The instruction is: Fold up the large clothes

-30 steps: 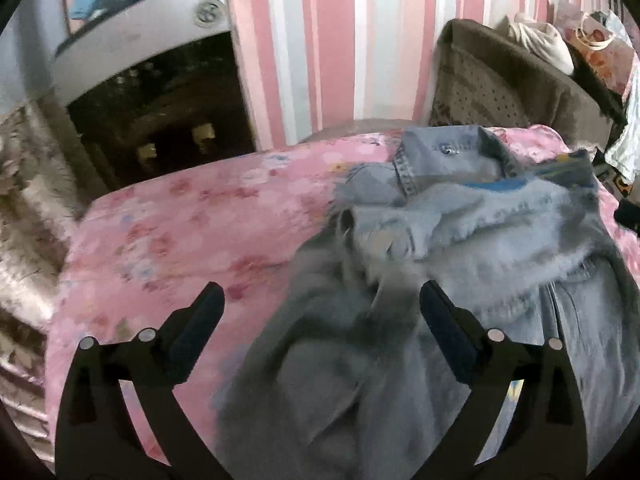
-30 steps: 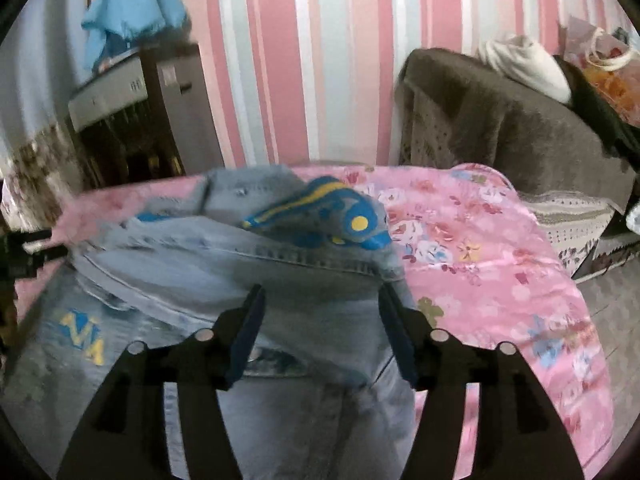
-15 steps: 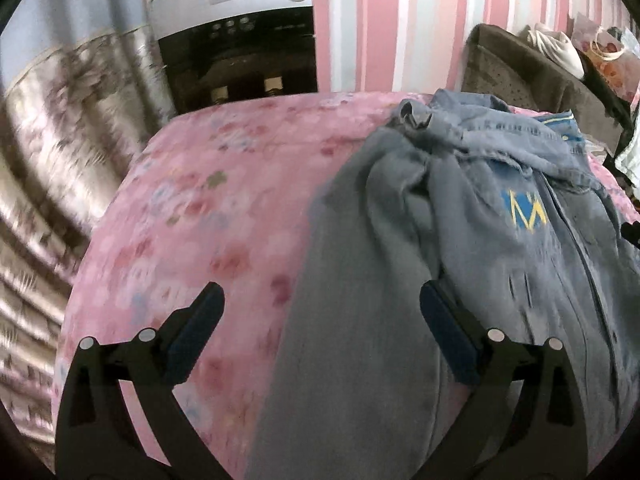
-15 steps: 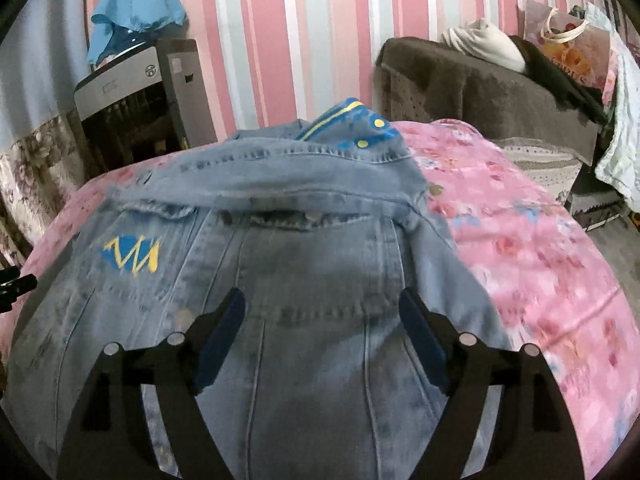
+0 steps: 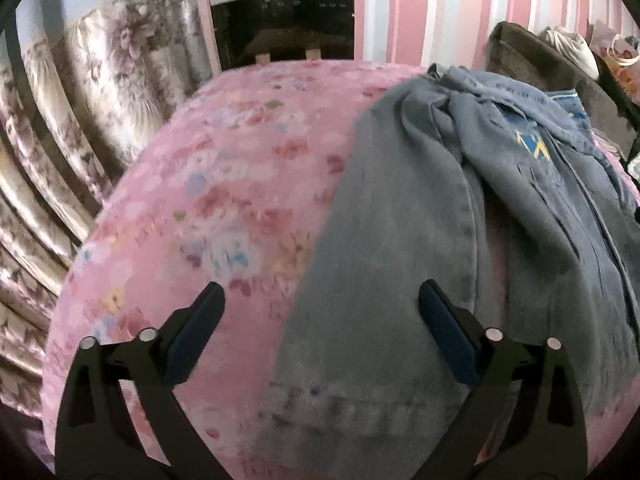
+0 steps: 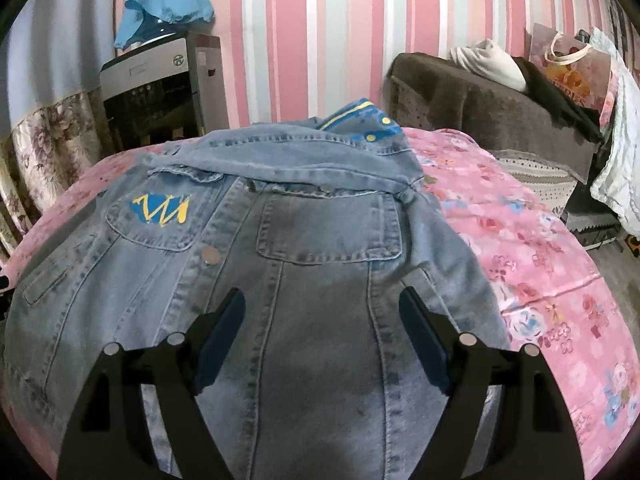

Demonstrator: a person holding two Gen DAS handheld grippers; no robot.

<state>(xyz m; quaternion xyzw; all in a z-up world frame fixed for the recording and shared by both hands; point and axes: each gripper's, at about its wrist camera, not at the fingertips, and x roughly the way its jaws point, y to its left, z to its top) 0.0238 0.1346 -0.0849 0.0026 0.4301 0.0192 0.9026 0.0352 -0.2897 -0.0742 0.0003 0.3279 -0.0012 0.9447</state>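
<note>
A light-blue denim jacket [image 6: 304, 248] lies front-up on a pink flowered bedspread [image 6: 532, 248], collar toward the striped wall, with a blue-and-yellow patch on one chest pocket. In the left wrist view its long sleeve [image 5: 384, 264] runs down the bed toward me, the cuff near the bottom. My left gripper [image 5: 320, 300] hovers over the sleeve's lower part; its jaws are closing, and the pads do not press the cloth. My right gripper [image 6: 322, 300] stands open above the jacket's front panel, holding nothing.
A grey water dispenser [image 6: 160, 92] with a blue cloth on top stands by the wall beyond the bed. A brown sofa [image 6: 480, 96] with bags and clothes sits at the right. Flowered curtains [image 5: 80, 112] hang at the left bed edge.
The jacket, bunched up a second ago, now lies spread flat with its sleeve stretched out. Both grippers have drawn back toward the bed's near end. The right jaws stand wider than a second ago.
</note>
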